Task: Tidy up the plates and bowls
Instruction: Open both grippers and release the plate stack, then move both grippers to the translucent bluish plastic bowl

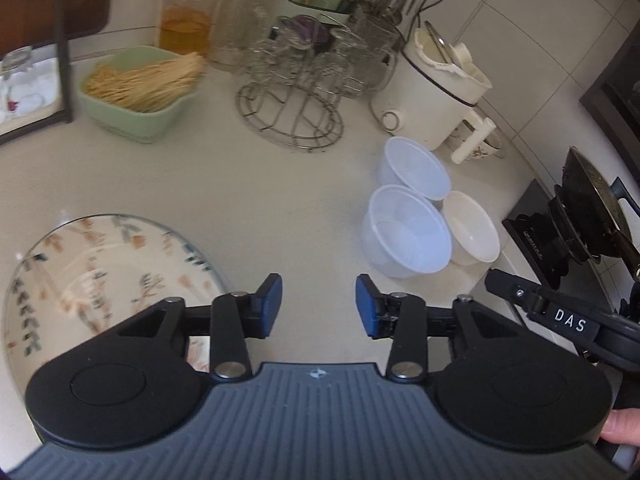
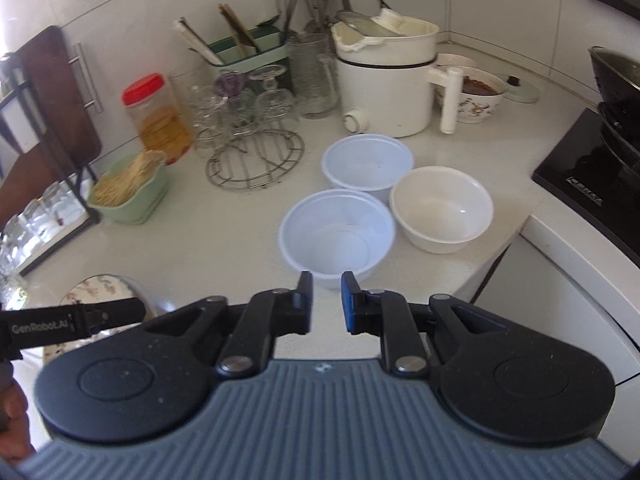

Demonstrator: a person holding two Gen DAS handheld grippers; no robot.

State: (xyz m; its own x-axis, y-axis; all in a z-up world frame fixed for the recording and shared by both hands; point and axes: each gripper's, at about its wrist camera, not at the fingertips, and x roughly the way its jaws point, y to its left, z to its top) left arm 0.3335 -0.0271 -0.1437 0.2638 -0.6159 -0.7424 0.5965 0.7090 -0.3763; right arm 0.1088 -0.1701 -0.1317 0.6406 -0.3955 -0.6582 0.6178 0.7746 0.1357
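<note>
A floral plate (image 1: pixel 100 276) lies on the white counter at the left; its edge also shows in the right wrist view (image 2: pixel 104 286). Two translucent plastic bowls, the near one (image 2: pixel 338 236) and the far one (image 2: pixel 368 164), and a cream bowl (image 2: pixel 440 206) stand together near the counter's right edge. They also show in the left wrist view: the near bowl (image 1: pixel 406 232), the far bowl (image 1: pixel 416 168), the cream bowl (image 1: pixel 472 228). My left gripper (image 1: pixel 319 306) is open and empty above the counter, right of the plate. My right gripper (image 2: pixel 326 300) is open and empty, just in front of the near plastic bowl.
A green dish of sticks (image 1: pixel 140 88), a wire rack of glasses (image 1: pixel 296 80), a red-lidded jar (image 1: pixel 188 12), a utensil holder (image 2: pixel 248 50) and a white electric pot (image 2: pixel 388 80) stand at the back. A black cooktop with a pan (image 2: pixel 600 160) is at the right.
</note>
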